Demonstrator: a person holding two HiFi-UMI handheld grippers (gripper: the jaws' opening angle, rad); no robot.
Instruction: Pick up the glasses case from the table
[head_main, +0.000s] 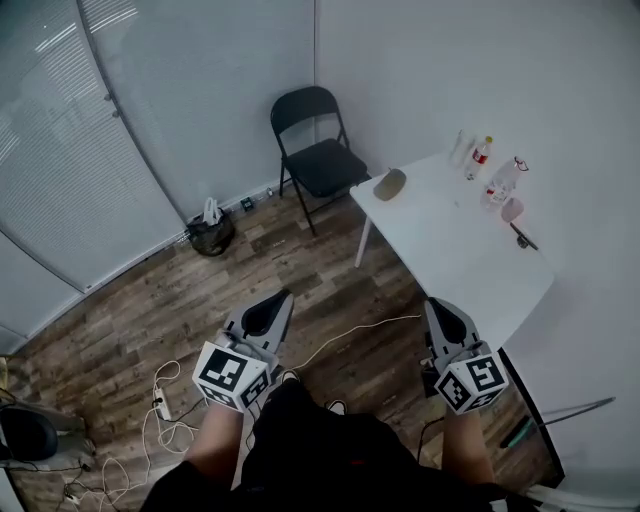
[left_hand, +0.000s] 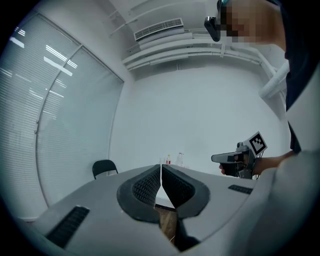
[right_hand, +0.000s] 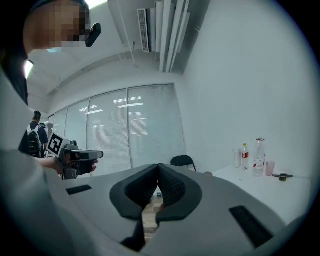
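The glasses case (head_main: 389, 184), an olive-brown oval, lies near the far left corner of the white table (head_main: 450, 250). It shows as a small bump at the table's edge (right_hand: 207, 173) in the right gripper view. My left gripper (head_main: 281, 297) is held level over the wooden floor, well short of the table, jaws shut with nothing between them (left_hand: 160, 172). My right gripper (head_main: 435, 303) hangs just before the table's near edge, also shut and empty (right_hand: 158, 172). Each gripper sees the other beside it: the right gripper (left_hand: 237, 159) and the left gripper (right_hand: 75, 157).
A black folding chair (head_main: 315, 150) stands left of the table. Bottles (head_main: 480, 157), a clear cup and a pink cup (head_main: 512, 210) sit at the table's far side. A black bin (head_main: 210, 235) stands by the glass wall. White cables (head_main: 160, 405) lie on the floor.
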